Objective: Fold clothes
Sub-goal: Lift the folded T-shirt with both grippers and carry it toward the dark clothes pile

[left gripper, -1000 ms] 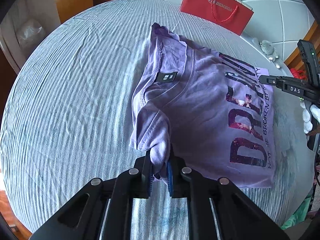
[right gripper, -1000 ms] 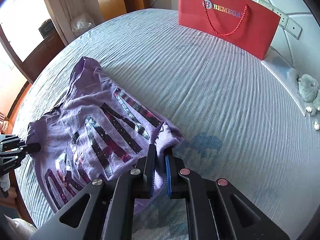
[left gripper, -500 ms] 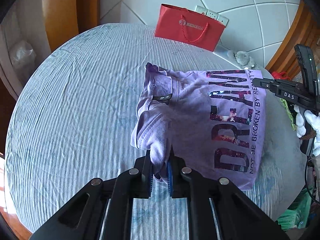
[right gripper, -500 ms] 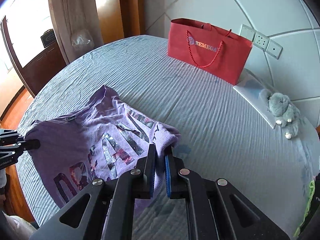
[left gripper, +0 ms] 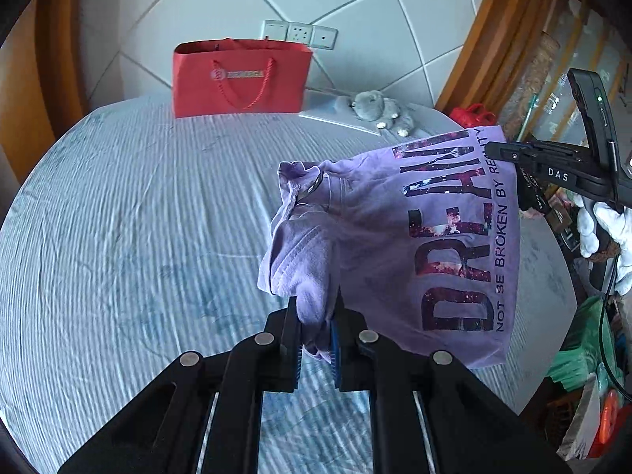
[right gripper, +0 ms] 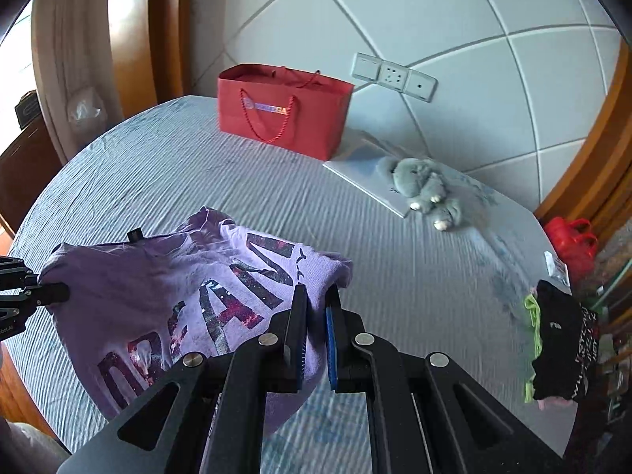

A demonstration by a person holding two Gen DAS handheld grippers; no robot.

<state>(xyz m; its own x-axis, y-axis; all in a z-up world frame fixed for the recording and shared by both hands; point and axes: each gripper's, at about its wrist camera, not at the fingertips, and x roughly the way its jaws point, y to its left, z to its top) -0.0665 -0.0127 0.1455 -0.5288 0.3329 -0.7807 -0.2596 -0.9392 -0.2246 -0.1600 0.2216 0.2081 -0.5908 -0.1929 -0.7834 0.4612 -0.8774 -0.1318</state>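
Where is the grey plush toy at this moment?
In the right wrist view the grey plush toy lies at the far right of the bed, on a flat white board, right of the red paper bag.

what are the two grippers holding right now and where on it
Both hold the purple shirt: the left gripper pinches bunched fabric at one end, the right gripper its opposite edge.

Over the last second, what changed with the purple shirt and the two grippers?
The purple DREAM T-shirt, lying folded on the bed a second ago, has been lifted clear and now hangs stretched between the left gripper and the right gripper, both raised. Unchanged: both grips stay shut on the shirt; the red paper bag and grey plush toy have not moved.
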